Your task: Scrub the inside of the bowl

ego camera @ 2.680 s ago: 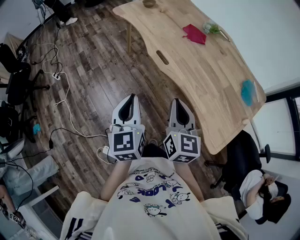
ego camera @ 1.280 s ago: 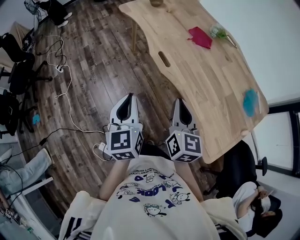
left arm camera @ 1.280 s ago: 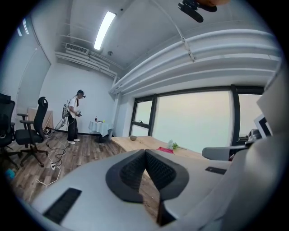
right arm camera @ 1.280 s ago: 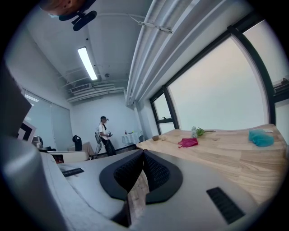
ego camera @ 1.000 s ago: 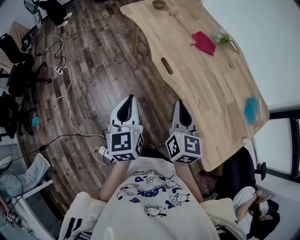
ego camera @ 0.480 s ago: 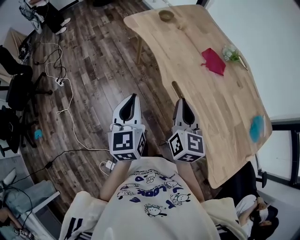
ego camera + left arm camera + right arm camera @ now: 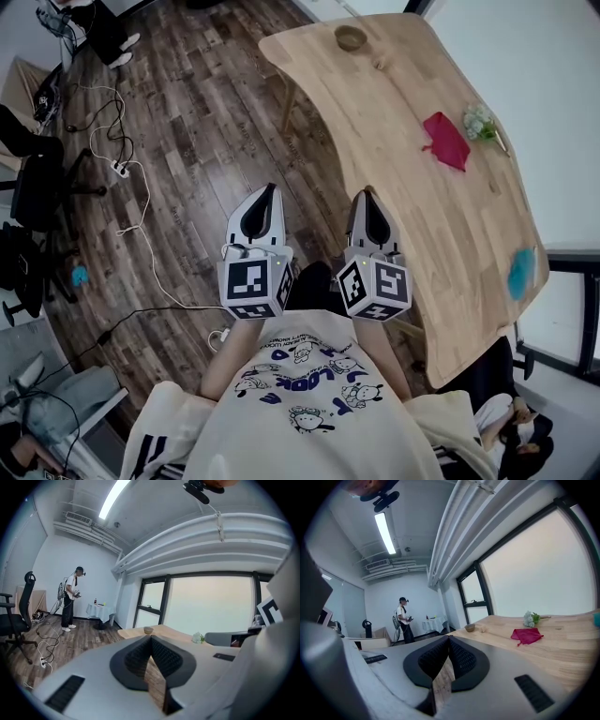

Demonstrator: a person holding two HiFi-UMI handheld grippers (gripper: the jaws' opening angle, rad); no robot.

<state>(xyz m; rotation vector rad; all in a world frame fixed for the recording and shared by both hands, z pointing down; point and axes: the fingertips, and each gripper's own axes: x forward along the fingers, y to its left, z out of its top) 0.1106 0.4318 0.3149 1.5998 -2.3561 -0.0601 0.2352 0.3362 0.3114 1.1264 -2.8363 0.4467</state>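
Observation:
A small brown bowl [image 7: 352, 37] stands at the far end of the long wooden table [image 7: 412, 187]; it also shows small and distant in the left gripper view [image 7: 148, 630] and the right gripper view [image 7: 470, 628]. A red cloth [image 7: 446, 141] lies mid-table beside a small white-and-green bundle [image 7: 482, 122]. A blue item [image 7: 521, 272] lies near the table's near end. My left gripper [image 7: 268, 188] and right gripper [image 7: 366, 193] are held side by side in front of the person's body, above the floor by the table's edge. Both are shut and hold nothing.
White cables and a power strip [image 7: 120, 169] trail over the dark wood floor at left, next to black office chairs [image 7: 28, 178]. A person [image 7: 70, 603] stands far off by a small covered table. Another person [image 7: 506, 436] sits at the bottom right.
The table has slid down and right in the head view and the bowl has come fully into sight at its far end. Both grippers stay shut, side by side.

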